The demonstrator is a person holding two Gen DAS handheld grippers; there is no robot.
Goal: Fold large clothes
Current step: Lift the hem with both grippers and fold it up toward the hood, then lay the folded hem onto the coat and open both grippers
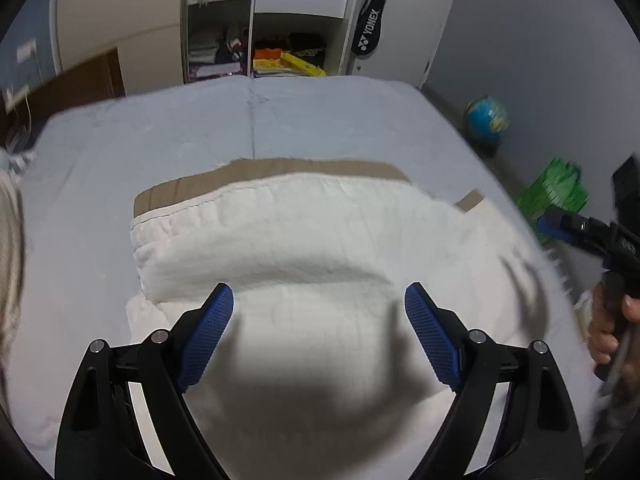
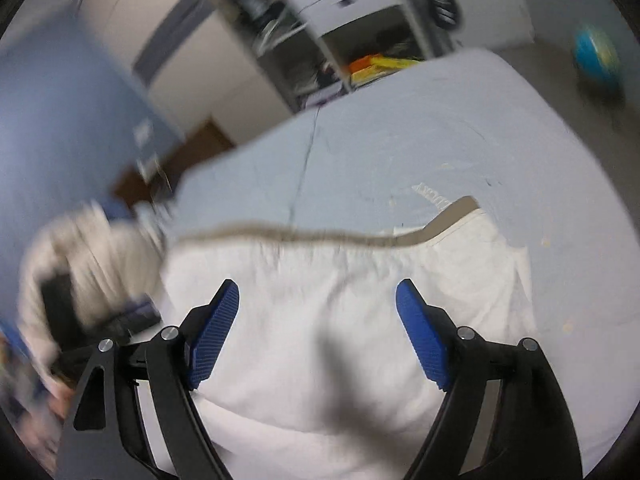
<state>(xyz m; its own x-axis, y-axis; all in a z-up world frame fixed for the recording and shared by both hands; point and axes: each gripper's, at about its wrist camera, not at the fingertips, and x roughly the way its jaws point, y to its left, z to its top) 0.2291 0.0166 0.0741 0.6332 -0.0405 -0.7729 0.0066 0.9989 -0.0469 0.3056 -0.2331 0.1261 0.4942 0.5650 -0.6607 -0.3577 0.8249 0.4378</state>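
A white garment (image 1: 304,240) with a tan band along its far edge lies folded over on a pale blue bed (image 1: 248,128). My left gripper (image 1: 319,300) is open and empty above the garment's near part. In the right wrist view the same garment (image 2: 360,280) shows, blurred, with its tan edge at the far side. My right gripper (image 2: 318,296) is open and empty above it. The right gripper also shows at the right edge of the left wrist view (image 1: 600,236), held by a hand.
Open shelves and white drawers (image 1: 280,20) stand beyond the bed's far edge. A globe (image 1: 486,120) and a green object (image 1: 556,192) sit on the floor at the right. A beige cloth pile (image 2: 88,264) lies at the left of the bed.
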